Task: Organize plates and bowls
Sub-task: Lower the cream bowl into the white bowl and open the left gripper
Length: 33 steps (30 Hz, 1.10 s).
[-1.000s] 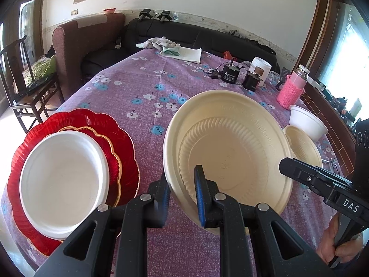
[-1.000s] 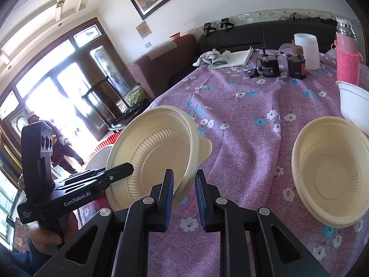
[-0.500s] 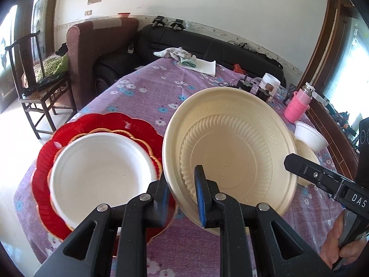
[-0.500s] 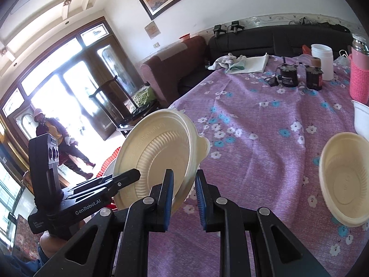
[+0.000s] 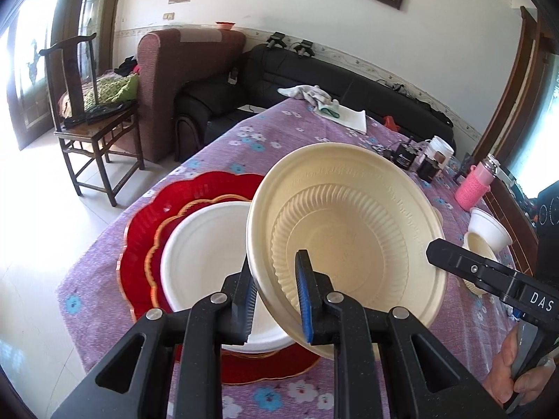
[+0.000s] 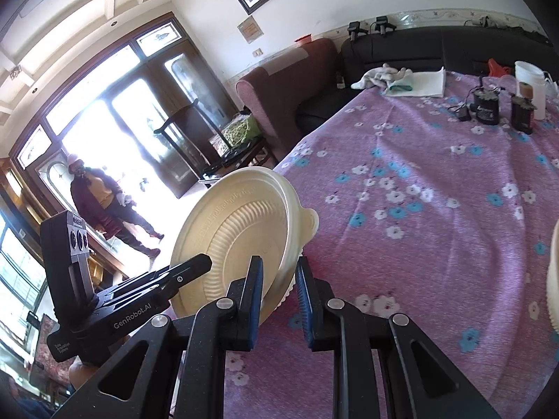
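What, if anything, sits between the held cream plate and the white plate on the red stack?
Nothing visible. Both the left gripper and right gripper clamp the cream plate, tilted above the tablecloth, and the white plate on the red plates lies bare.

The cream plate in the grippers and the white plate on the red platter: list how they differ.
The cream plate is ribbed inside; the white plate is smooth. The cream plate is tilted up off the table, its rim clamped by both the left gripper and the right gripper; the white plate lies flat on the red platter, untouched. The cream plate looks larger, though it is nearer the camera. Both are round and shallow.
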{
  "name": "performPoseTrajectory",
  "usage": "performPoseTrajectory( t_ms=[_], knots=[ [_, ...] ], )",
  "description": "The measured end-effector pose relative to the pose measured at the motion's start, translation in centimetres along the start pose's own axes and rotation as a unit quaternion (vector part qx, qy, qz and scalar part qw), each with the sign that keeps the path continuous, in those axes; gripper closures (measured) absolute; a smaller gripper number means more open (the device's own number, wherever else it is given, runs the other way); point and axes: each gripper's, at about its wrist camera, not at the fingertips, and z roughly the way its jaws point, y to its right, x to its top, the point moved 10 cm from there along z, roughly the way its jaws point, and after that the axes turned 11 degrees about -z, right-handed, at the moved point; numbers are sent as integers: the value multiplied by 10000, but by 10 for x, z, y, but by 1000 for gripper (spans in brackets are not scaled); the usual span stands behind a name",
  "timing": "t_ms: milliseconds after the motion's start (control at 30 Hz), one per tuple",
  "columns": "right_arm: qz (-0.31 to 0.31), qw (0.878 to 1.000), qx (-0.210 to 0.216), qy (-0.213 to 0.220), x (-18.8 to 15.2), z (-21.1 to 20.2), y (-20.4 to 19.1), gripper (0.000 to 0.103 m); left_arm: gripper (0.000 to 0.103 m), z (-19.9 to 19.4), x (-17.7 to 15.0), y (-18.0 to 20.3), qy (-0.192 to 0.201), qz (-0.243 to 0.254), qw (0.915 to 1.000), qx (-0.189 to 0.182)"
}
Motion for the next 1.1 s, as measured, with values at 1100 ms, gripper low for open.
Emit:
performPoseTrajectory(
  t_ms=[1100],
  knots=[
    [307,9963,529,-598,-10,76,-27,79,79,6,13,-63,72,-584,9975,394]
  ],
)
